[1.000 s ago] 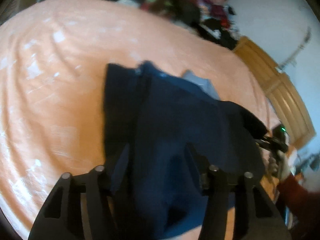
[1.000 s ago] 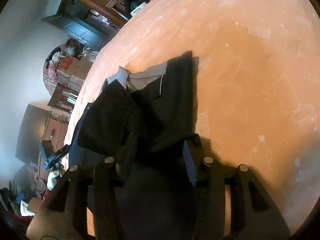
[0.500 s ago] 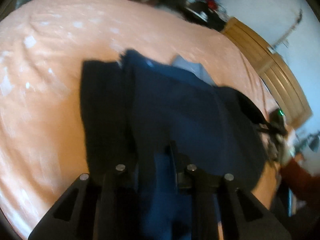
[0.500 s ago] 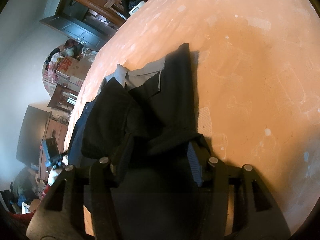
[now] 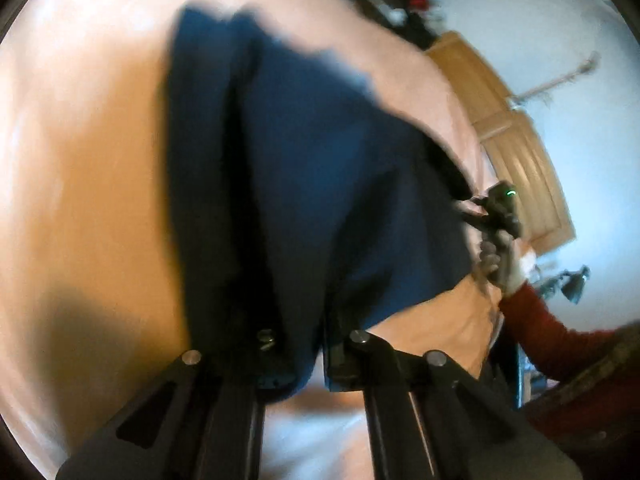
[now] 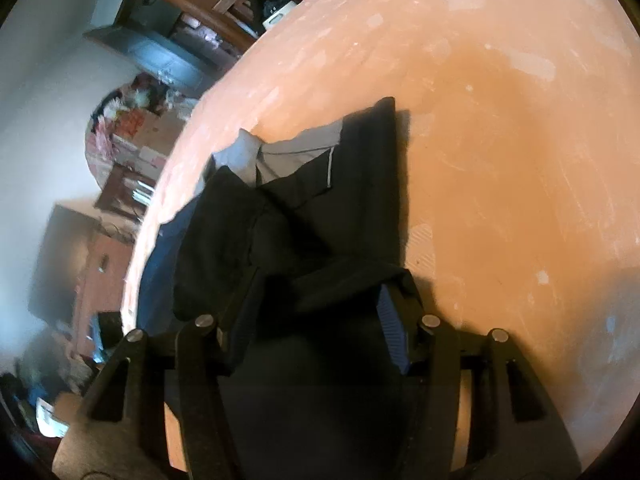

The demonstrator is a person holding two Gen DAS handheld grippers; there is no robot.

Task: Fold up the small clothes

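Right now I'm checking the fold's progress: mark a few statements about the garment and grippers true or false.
1. The garment is dark navy. True.
2. It lies on a green sheet. False: the bedspread is orange.
3. The left gripper has cloth between its fingers. True.
4. The right gripper is clear of the cloth. False: fabric bunches between its fingers.
5. Grey fabric shows at the garment's far end. True.
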